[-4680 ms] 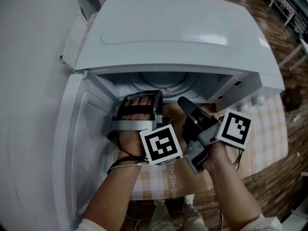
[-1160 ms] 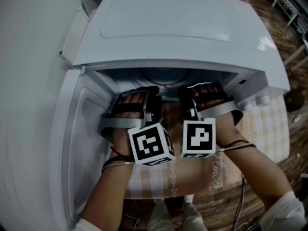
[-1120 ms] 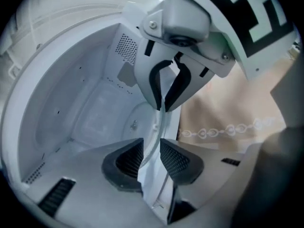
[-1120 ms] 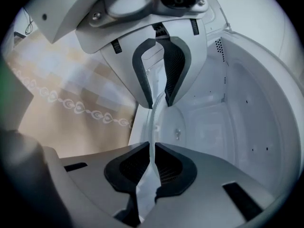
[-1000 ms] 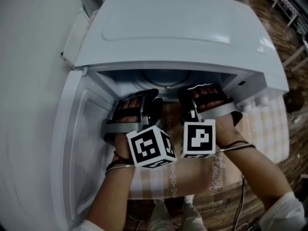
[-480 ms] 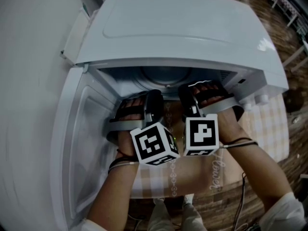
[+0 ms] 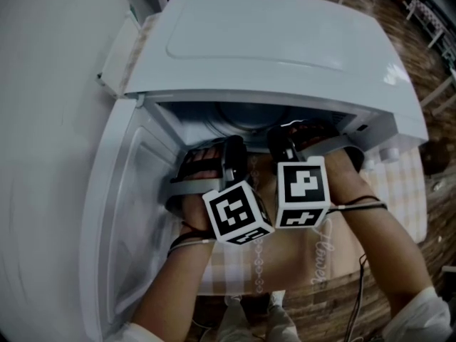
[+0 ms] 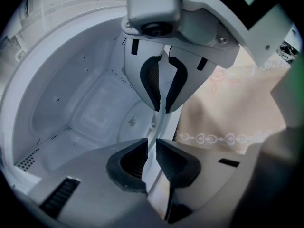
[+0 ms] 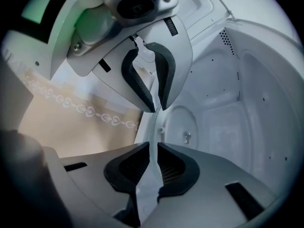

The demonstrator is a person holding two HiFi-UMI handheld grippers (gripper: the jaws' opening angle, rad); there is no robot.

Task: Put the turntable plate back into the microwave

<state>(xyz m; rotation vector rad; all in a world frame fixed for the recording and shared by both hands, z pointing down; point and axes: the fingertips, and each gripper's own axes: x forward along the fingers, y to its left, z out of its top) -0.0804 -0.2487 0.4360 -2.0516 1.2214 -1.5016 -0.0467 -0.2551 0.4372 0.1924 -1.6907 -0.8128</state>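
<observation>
Microwave (image 7: pixel 285 55) stands on the cloth-covered counter (image 7: pixel 407 185), its door (image 7: pixel 117 212) swung wide. The turntable plate (image 9: pixel 153 122) (clear glass, seen edge-on) is held at the cavity mouth, in front of the centre hub (image 9: pixel 187 137). The left gripper (image 8: pixel 152 144) jaws, just closed in, are clamped narrowly on the plate's rim. The right gripper (image 9: pixel 153 148) is pinched on the same rim just beside it.

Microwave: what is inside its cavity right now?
White perforated walls, a round floor recess and its drive hub. The clear plate shows edge-on at the opening. The near floor is covered by the right claw.
</observation>
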